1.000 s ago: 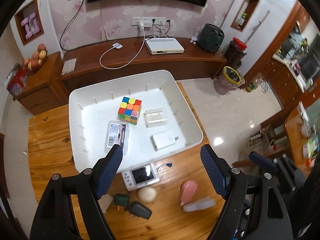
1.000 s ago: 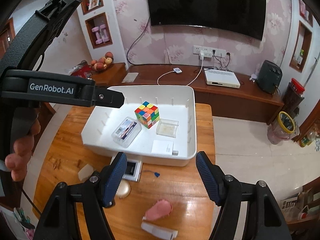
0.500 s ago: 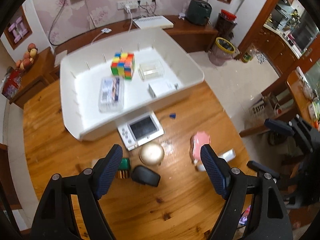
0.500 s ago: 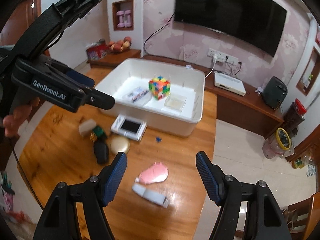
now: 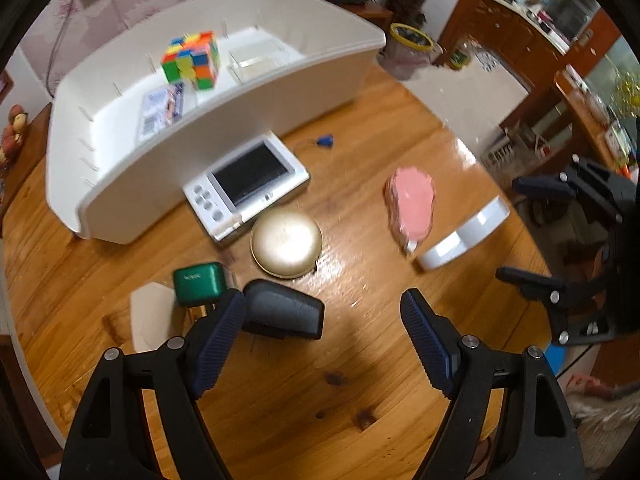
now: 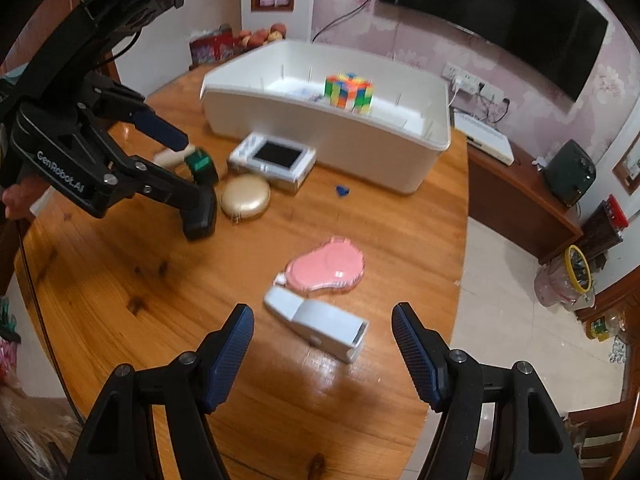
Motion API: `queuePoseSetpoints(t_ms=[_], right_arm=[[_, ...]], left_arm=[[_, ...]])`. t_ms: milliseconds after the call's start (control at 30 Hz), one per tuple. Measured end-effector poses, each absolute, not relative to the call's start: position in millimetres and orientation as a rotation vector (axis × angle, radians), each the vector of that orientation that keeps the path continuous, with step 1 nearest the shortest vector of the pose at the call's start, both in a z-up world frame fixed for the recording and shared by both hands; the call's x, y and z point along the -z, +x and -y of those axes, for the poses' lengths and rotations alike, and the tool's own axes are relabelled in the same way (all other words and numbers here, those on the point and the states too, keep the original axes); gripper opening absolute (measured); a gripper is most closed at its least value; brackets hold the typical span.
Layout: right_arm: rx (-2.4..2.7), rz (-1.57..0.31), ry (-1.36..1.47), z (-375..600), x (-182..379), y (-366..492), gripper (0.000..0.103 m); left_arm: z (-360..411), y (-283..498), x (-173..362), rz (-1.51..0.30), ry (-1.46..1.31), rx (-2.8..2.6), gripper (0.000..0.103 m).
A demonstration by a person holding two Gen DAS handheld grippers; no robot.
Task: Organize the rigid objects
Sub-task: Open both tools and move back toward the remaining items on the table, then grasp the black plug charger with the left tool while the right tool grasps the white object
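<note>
Dropping from above the bin (image 5: 224,128), both claws now hang low and empty, jaws apart: left claw (image 5: 323,326) over the black case (image 5: 282,314), right claw (image 6: 323,338) over the white holder (image 6: 320,326) near the worktop's right edge, ready to pick.

Left gripper (image 5: 323,312) held open above the wooden table (image 5: 280,400)

A black case (image 5: 284,314) is seen beside its left finger; nothing is gripped.

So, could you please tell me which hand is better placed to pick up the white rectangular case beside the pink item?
Right. The right tongs stand open directly over the white case; the left tongs hover near the black item.
</note>
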State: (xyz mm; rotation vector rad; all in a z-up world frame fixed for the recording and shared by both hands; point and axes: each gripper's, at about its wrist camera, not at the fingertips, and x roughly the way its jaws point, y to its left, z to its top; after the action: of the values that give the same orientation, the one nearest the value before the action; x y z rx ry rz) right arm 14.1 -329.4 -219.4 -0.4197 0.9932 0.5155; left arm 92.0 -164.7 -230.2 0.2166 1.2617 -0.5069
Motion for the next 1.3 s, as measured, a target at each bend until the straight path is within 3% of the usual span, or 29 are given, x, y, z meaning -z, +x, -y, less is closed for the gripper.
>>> queuePoseSetpoints(t_ms=[533, 1300], right_arm=[[-0.541, -1.056, -0.485, 325, 261, 26, 0.072], [-0.577, -1.067, -0.505, 318, 274, 32, 0.072]], left_arm=[[182, 93, 254, -1.315, 0.337, 0.686, 0.075], [140, 114, 257, -1.384, 0.187, 0.561, 0.075]])
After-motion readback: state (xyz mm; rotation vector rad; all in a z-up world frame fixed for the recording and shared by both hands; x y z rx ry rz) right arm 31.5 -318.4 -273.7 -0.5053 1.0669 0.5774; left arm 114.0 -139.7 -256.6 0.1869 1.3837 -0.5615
